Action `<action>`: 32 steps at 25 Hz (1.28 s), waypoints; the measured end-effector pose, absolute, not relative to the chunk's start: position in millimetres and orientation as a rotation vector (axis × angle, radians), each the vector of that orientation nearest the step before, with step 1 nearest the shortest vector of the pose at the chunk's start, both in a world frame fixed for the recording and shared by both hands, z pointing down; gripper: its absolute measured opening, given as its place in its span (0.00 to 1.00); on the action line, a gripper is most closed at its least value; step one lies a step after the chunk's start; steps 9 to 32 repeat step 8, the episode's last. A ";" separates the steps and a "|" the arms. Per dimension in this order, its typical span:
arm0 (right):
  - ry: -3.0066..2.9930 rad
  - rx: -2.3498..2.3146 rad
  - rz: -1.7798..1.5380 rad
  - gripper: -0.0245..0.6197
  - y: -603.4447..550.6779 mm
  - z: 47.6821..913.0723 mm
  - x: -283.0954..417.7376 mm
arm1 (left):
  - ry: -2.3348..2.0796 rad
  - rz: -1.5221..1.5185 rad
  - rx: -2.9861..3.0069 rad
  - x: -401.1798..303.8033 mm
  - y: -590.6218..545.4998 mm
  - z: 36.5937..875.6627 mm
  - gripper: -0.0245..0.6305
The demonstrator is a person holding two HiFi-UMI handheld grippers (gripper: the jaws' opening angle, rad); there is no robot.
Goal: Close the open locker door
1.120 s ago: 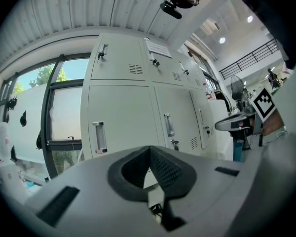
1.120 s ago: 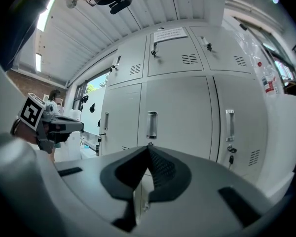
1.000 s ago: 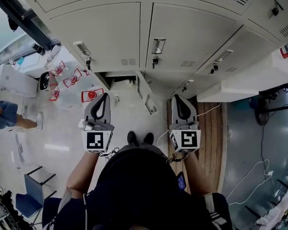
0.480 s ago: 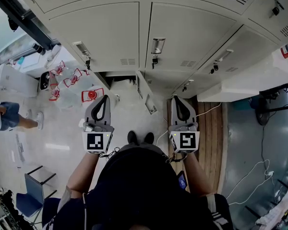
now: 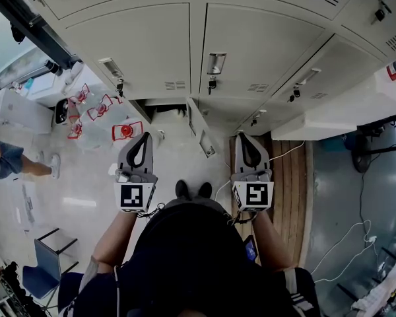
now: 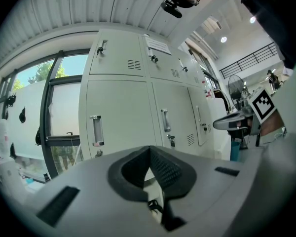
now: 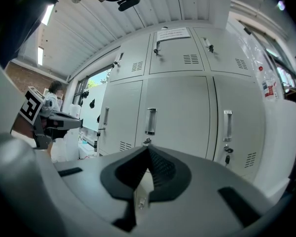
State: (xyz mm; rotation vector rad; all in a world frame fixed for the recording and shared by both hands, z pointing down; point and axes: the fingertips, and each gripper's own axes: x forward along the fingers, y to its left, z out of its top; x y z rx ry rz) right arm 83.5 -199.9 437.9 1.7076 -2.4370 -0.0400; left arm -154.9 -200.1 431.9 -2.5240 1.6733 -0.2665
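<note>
**Left gripper** (image 5: pixel 145 135): jaws closed tip to tip with nothing between them, as the left gripper view (image 6: pixel 149 150) shows. Held level and aimed at the lockers, touching nothing. Marker cube (image 5: pixel 135 195) at its rear.

**Right gripper** (image 5: pixel 241 136): jaws closed and empty, pads meeting at the tip in the right gripper view (image 7: pixel 148 150). Held beside the left one, well short of the lockers. Marker cube (image 5: pixel 254 194) at its rear.

**Open locker door** (image 5: pixel 199 128): bottom row of the locker bank (image 5: pixel 251 38). It is swung out toward the person and seen nearly edge-on. In the head view its free edge lies between the two gripper tips, apart from both. The dark open compartment (image 5: pixel 166 108) is just to its left.

**Neighbouring doors**: shut, each with an upright metal handle (image 5: pixel 216 63). A key (image 5: pixel 212 83) hangs below the middle one.

**Floor, left edge**: red wire frames (image 5: pixel 99 107) near the foot of the lockers. A bystander's legs (image 5: pixel 13 160) stand farther out, and a blue chair (image 5: pixel 49 259) is toward the near corner.

**Floor, right side**: a wooden slatted strip (image 5: pixel 294 190) runs out from the lockers beside the right gripper. White cables (image 5: pixel 356 236) trail beyond it.

**Person's shoes** (image 5: pixel 191 190): between the two marker cubes.
</note>
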 end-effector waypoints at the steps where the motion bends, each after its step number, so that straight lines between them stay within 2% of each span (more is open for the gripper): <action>1: -2.435 1.709 -0.040 0.04 -200.1 438.3 84.0 | 1.675 -0.261 -2.521 -155.6 -200.1 433.2 0.04; 8: -2.427 1.701 -0.056 0.04 -203.7 438.2 83.9 | 1.717 -0.180 -2.524 -152.2 -204.3 419.8 0.04; 32: -2.427 1.701 -0.056 0.04 -203.7 438.2 83.9 | 1.717 -0.180 -2.524 -152.2 -204.3 419.8 0.04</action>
